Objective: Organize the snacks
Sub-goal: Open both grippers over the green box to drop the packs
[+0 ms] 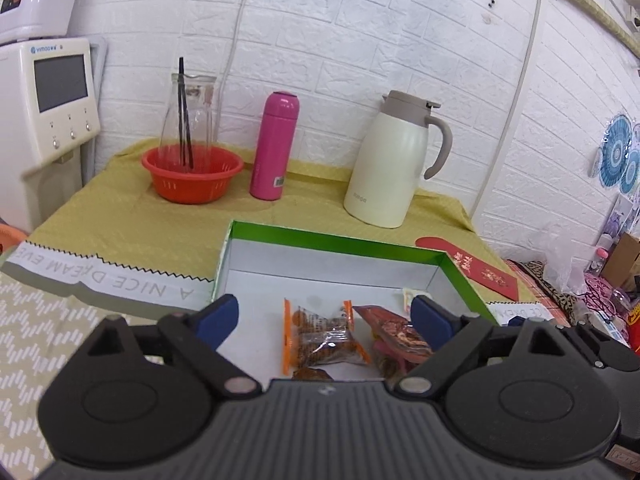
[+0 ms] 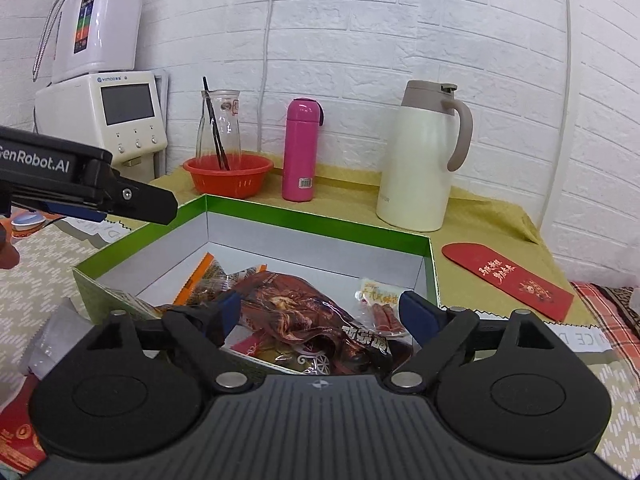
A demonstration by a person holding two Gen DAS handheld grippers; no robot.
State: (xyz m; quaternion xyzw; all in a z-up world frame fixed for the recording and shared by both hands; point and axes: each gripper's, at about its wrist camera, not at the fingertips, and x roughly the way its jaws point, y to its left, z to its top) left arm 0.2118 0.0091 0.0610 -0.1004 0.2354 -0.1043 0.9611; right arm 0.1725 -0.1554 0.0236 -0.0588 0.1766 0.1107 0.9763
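Several snacks already lie in the green-rimmed box (image 2: 224, 210) at mid-frame: an orange-edged packet (image 1: 320, 334), a dark red bag (image 2: 304, 312) and a small sausage pack (image 2: 378, 302). The left gripper (image 1: 326, 312) and right gripper (image 2: 320, 310), low in their frames, both gape wide above the box, holding nothing. More packets seem to wait at the right view's lower left, so sorting looks partly done

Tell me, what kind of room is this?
Probably a home kitchen or drinks corner: a cream insulated jug with a handle, a pink flask and a white countertop water dispenser stand against a white brick-pattern wall.
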